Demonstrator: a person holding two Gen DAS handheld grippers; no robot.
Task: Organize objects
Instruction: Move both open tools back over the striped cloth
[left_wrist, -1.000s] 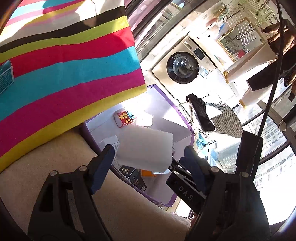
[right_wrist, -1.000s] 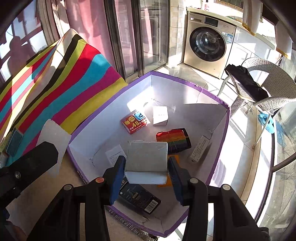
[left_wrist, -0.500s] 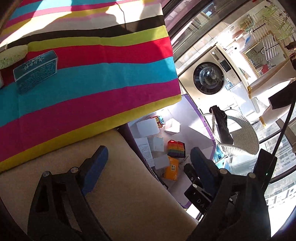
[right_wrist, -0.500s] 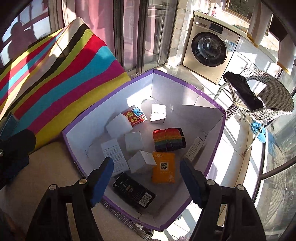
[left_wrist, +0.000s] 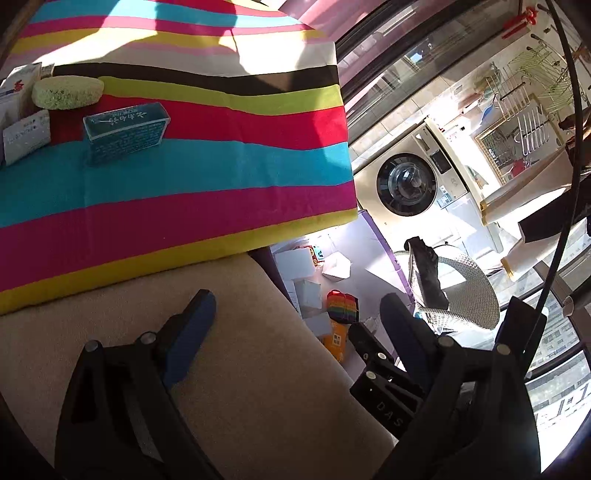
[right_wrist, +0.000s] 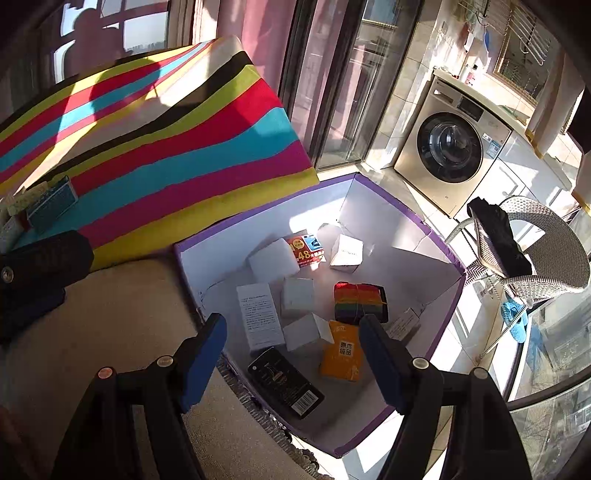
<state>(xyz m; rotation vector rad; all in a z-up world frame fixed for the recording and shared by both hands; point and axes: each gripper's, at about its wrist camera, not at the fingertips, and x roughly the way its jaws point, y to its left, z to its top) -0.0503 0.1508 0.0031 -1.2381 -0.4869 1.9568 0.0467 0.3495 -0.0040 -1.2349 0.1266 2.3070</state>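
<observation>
Purple-rimmed box (right_wrist: 373, 186) on floor: five white boxes (right_wrist: 297, 302), one orange pack (right_wrist: 341, 354); both hand-held grippers (right_wrist: 291, 354) released.

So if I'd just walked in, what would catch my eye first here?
Probably the striped cloth, in bold pink, blue, yellow and red bands, draped over the surface at the left. Next, the purple-edged box on the floor beside it, holding a jumble of small packs, among them a rainbow bundle and an orange pack. Behind it stands a gold washer in bright sunlight.
</observation>
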